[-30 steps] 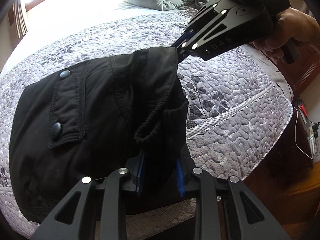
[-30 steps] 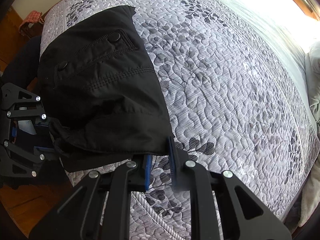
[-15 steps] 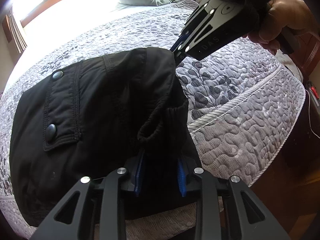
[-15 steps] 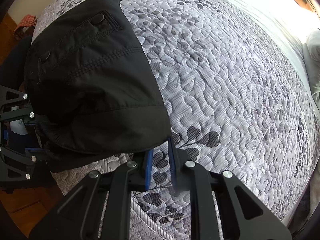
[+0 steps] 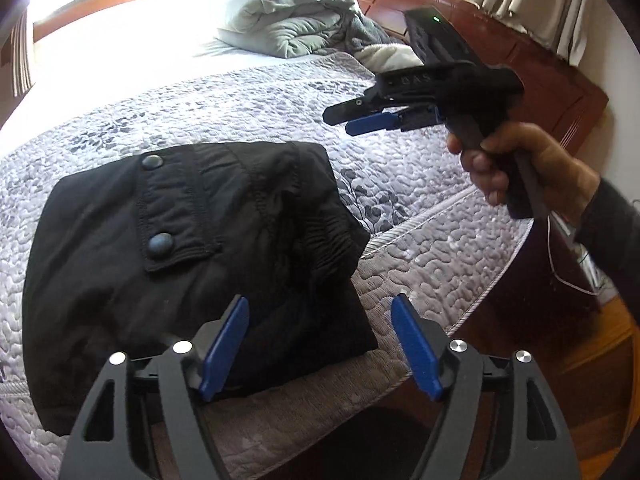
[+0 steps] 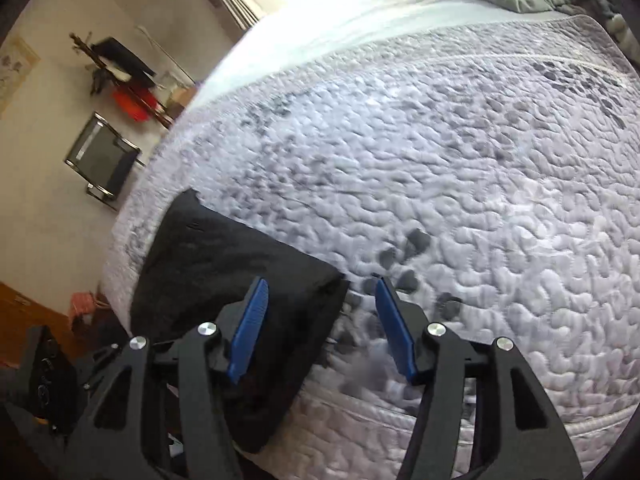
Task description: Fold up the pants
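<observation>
A: Lying folded just ahead of the left gripper, near the mattress edge: black cargo pants, snap-flap pocket facing up. Having just been opening, both sets of jaws, now standing released with nothing pinched; only the left blue pad overlapping the cloth in the picture, contact impossible to confirm.

B: And hovering off to the right, beyond the bundle: right gripper, fingers parted and empty, clear of the fabric, gripped by a hand.

A: Possibly going wrong from here: the near hem hanging close to the quilted bedspread border, likely sliding off if nudged on withdrawal; a pad snagging the bunched elastic fold and dragging the top layer askew.

B: Looking down from the right wrist: pants sitting left of and under the right gripper, one corner only.

A: Hidden: underside layers, far leg ends, whether edges line up. Blurred: much of the right-wrist view. Washed out by window glare: the far bed beyond the rumpled grey comforter.
</observation>
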{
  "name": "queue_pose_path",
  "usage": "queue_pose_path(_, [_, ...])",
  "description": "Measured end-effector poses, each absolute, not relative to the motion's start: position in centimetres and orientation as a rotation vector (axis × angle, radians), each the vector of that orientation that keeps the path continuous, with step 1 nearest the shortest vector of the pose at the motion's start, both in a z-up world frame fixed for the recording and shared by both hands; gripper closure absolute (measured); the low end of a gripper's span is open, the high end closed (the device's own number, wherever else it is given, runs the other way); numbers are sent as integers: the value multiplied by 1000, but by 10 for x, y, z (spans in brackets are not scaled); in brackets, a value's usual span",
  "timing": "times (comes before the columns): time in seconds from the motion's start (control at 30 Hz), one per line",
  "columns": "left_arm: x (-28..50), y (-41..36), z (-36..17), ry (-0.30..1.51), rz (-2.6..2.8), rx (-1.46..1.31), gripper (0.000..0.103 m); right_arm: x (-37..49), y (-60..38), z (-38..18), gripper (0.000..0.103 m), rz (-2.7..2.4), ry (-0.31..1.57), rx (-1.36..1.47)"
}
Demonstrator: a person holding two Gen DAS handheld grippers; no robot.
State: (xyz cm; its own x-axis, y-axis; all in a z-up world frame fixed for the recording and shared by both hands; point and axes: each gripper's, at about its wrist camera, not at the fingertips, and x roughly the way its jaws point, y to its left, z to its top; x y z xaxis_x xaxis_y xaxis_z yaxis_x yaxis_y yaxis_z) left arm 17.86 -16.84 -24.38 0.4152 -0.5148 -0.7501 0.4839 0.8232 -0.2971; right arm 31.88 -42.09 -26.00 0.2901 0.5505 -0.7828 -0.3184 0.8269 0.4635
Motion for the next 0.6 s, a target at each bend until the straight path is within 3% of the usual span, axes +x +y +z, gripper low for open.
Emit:
queue_pose_path(0.13, [190, -133, -239, 971, -607, -168, 20, 317, -384, -261, 56, 693, 1078, 324])
queue_pose_path(0.2, [199, -114, -245, 1001, -577, -235, 19, 318, -371, -278, 59, 686, 1121, 301])
queue_pose_path(0.3, [214, -85, -259, 1071, -541, -352, 19, 310, -377, -318, 72, 622, 1235, 296])
queue_pose_path(0.37, [222, -68, -267, 1099, -527, -427, 20, 300, -384, -325, 72, 587, 1239, 281])
queue_pose_path(0.5, [228, -51, -266, 1089, -511, -483, 20, 273, -400, -299, 61, 505, 1165, 353])
queue_pose_path(0.6, [224, -36, -260, 1062, -502, -498, 19, 245, -414, -302, 29, 408, 1184, 476])
